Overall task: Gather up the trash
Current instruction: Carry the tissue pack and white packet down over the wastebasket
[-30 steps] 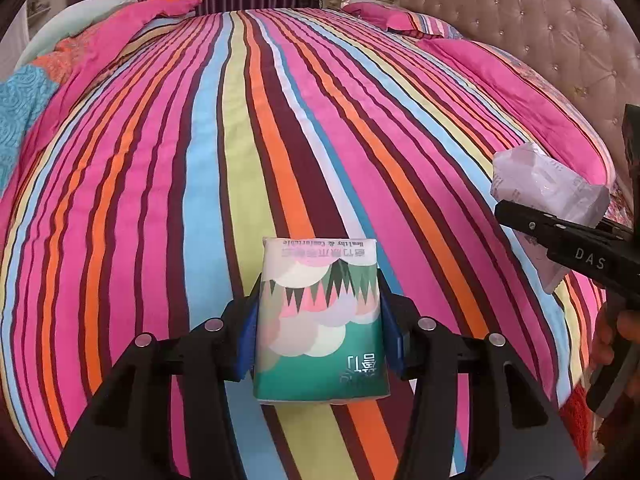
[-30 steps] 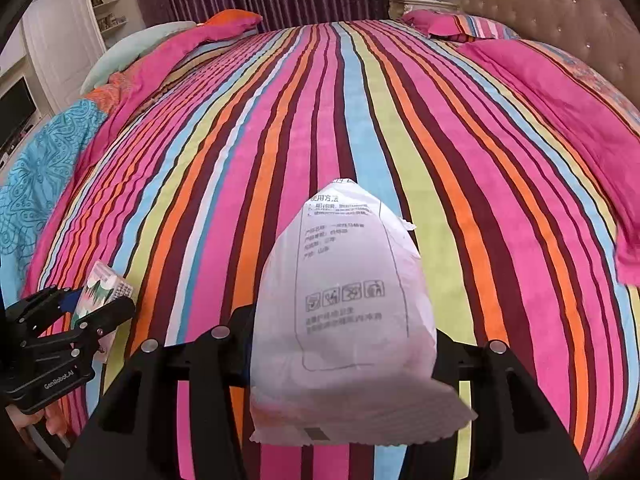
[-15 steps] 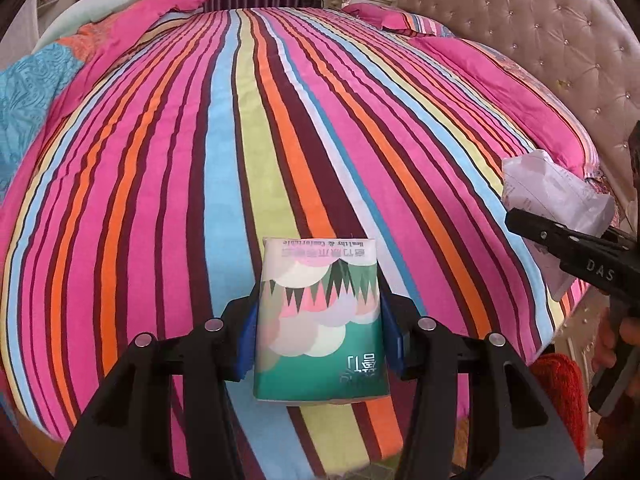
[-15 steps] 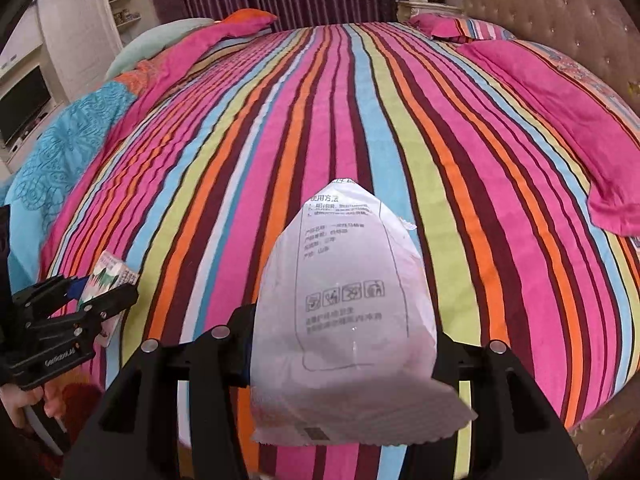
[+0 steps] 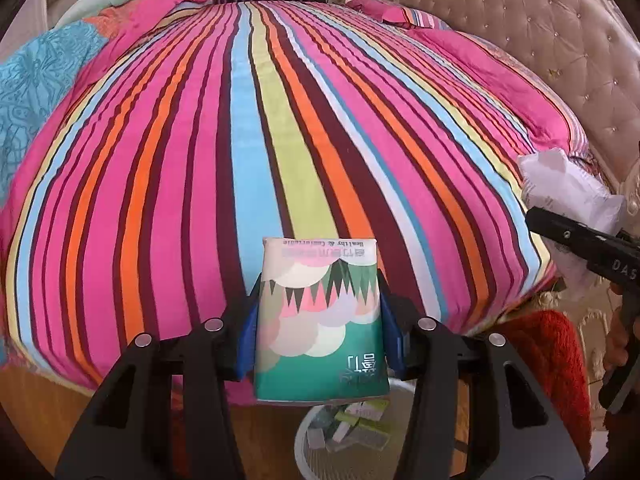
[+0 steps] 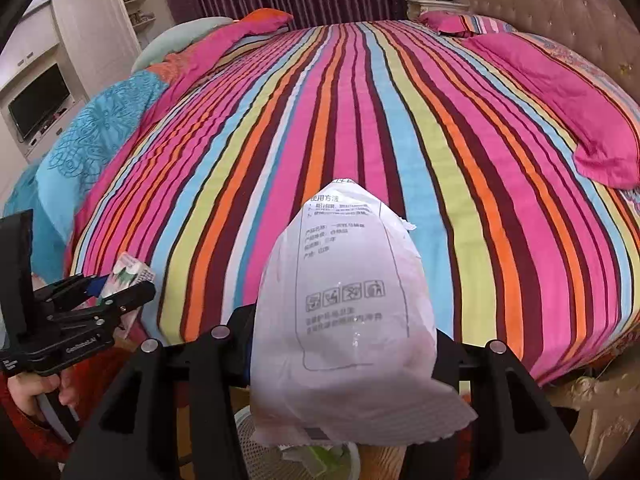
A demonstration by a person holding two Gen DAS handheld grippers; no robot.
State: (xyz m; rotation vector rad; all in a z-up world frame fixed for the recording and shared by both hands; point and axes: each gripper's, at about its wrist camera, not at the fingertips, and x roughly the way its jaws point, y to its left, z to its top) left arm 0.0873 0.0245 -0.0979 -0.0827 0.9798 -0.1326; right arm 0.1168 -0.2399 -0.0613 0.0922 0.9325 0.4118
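Note:
My left gripper point(image 5: 320, 332) is shut on a green tissue pack point(image 5: 320, 320) with a cloud and pennant print, held upright between the blue pads. My right gripper point(image 6: 340, 340) is shut on a white printed plastic wrapper point(image 6: 344, 308) that hides its fingertips. Both hang past the bed's near edge. Below them stands a white mesh waste basket point(image 5: 320, 452) with several wrappers inside; its rim point(image 6: 256, 444) also shows under the wrapper. Each gripper appears in the other's view: the right one with the white wrapper point(image 5: 568, 196), the left one with the tissue pack point(image 6: 128, 276).
A bed with a striped multicolour cover point(image 5: 280, 128) fills both views, with pink pillows point(image 6: 560, 92) and a tufted headboard point(image 5: 560, 32) at the right. A blue quilt point(image 6: 100, 128) lies at the left. Wooden floor point(image 5: 44, 400) and a red sleeve point(image 5: 552, 360) show below.
Both grippers have drawn back from over the bed to beyond its near edge, each keeping its item. The floor and the white basket have come into view beneath them.

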